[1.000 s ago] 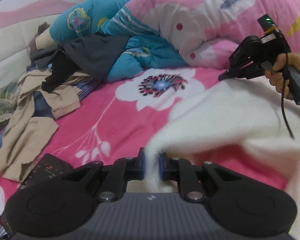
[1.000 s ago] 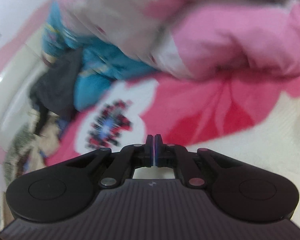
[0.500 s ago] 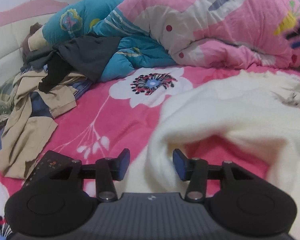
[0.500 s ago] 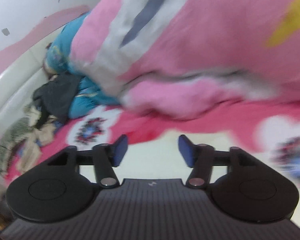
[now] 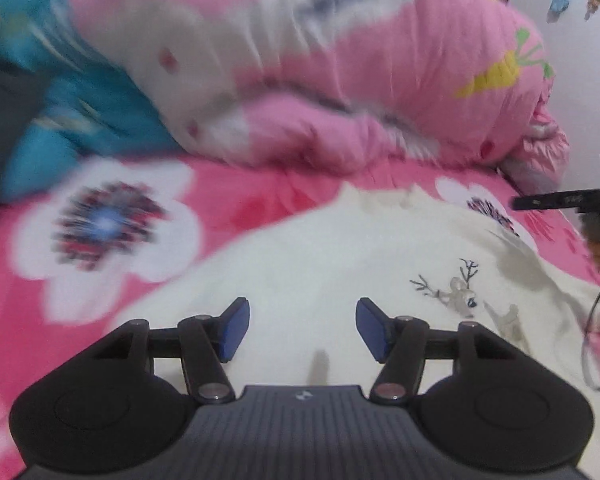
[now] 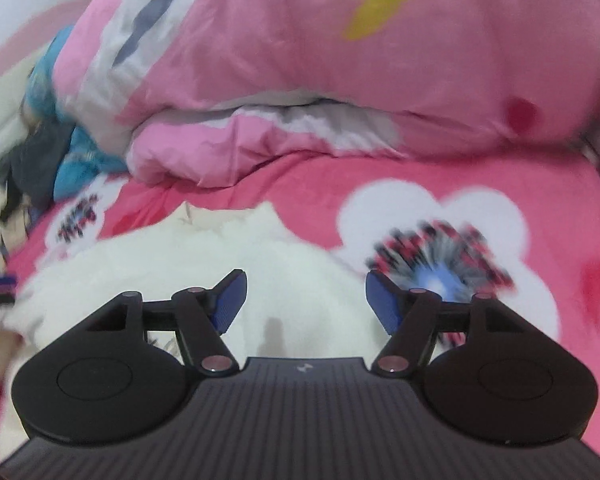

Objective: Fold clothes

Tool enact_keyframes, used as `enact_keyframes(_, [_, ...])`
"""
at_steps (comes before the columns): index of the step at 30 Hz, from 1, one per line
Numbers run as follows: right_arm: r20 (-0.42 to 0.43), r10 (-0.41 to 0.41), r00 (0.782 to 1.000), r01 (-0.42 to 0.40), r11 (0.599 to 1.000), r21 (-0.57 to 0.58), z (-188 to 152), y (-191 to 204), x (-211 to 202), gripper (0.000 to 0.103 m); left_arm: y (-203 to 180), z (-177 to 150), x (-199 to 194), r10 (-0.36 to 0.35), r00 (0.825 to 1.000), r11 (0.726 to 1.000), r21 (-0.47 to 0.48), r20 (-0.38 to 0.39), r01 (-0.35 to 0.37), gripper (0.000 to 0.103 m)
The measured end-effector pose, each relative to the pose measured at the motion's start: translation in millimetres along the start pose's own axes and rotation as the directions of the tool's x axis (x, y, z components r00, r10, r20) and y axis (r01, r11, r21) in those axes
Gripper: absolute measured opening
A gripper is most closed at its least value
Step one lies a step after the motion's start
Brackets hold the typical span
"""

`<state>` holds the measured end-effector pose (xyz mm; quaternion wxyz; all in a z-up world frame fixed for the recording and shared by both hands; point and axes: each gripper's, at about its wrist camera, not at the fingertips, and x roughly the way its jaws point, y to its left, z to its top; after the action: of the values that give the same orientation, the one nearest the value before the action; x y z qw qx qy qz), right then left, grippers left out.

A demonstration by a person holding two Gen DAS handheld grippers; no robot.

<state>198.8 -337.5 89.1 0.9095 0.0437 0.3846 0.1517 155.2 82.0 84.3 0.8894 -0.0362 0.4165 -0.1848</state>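
Observation:
A cream fleece garment (image 5: 340, 264) with a small grey deer print (image 5: 456, 292) lies spread on the pink flowered bed sheet (image 5: 236, 196). My left gripper (image 5: 302, 330) hovers above it, its jaws opening, nothing between the blue pads (image 5: 234, 330). In the right wrist view the same garment (image 6: 204, 264) lies under my right gripper (image 6: 306, 300), whose jaws are also opening and hold nothing. The right gripper's dark body (image 5: 572, 200), held by a hand, shows at the right edge of the left wrist view.
A big pink quilt (image 5: 380, 72) with a carrot print is heaped along the back of the bed. A blue quilt (image 5: 80, 120) and dark clothes (image 6: 32, 160) lie at the far left. The wall (image 5: 580, 80) stands at the right.
Both grippers let go of the cream garment and opened. The garment now lies flat on the sheet. Both views have swung to the right and lifted away from the cloth.

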Motion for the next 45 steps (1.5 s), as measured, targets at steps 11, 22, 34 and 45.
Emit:
enact_keyframes(11, [-0.175, 0.117, 0.978, -0.165, 0.943, -0.288, 36.6, 37.3, 124.5, 0.066, 1.9, 82.4, 130.1, -0.070, 0.994, 0.981, 0.176, -0.087, 0.085, 0.061])
enact_keyframes(22, [-0.256, 0.261, 0.931, -0.315, 0.927, -0.201, 36.3, 10.8, 136.6, 0.059, -16.0, 85.2, 174.8, -0.187, 0.971, 0.937, 0.270, -0.146, 0.221, 0.055])
enact_keyframes(34, [-0.097, 0.120, 0.988, -0.146, 0.932, -0.333, 17.6, 39.8, 107.2, 0.009, -46.3, 66.6, 160.4, -0.084, 0.995, 0.917, 0.395, 0.056, 0.055, 0.009])
enact_keyframes(45, [0.093, -0.047, 0.995, 0.079, 0.922, -0.379, 41.0, 51.0, 94.2, 0.007, -61.5, 105.6, 140.8, -0.032, 0.969, 0.911, 0.405, 0.245, -0.072, 0.009])
